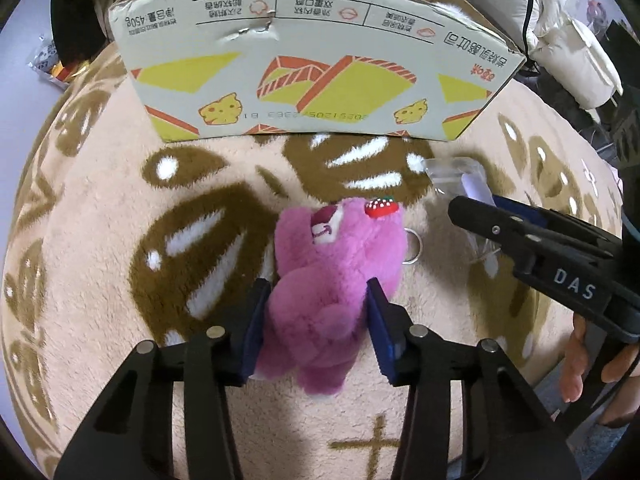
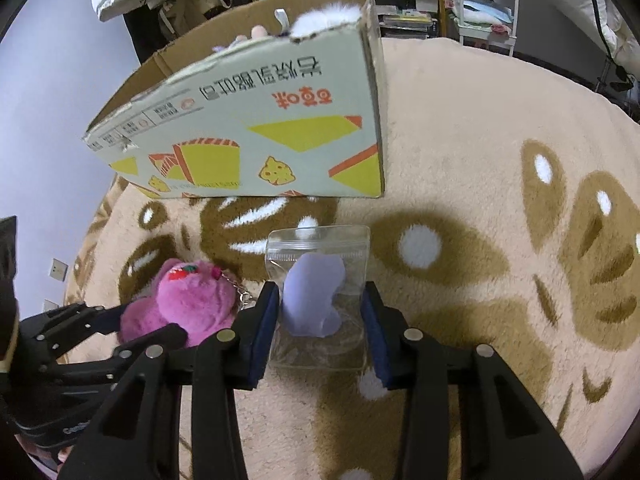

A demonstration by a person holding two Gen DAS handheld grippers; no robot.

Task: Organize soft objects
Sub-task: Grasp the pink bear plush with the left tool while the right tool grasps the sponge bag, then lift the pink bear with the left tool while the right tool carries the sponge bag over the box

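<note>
A pink plush bear [image 1: 332,280] with a strawberry on its head and a key ring sits between the blue pads of my left gripper [image 1: 318,312], which is shut on its body. The same pink bear [image 2: 188,304] shows at the lower left of the right wrist view. My right gripper [image 2: 320,320] is shut on a clear zip bag [image 2: 320,284] holding a lilac soft toy [image 2: 314,300]. A printed cardboard box [image 1: 312,76], also seen as the box [image 2: 272,132], stands open-topped just beyond both, with a white fluffy toy [image 2: 324,18] peeking over its rim.
Everything rests on a beige fluffy rug [image 1: 120,208] with brown leaf patterns. The right gripper's black body [image 1: 552,256] and a hand [image 1: 580,364] sit at the right of the left wrist view. Shelves and white bedding [image 2: 480,4] lie behind the rug.
</note>
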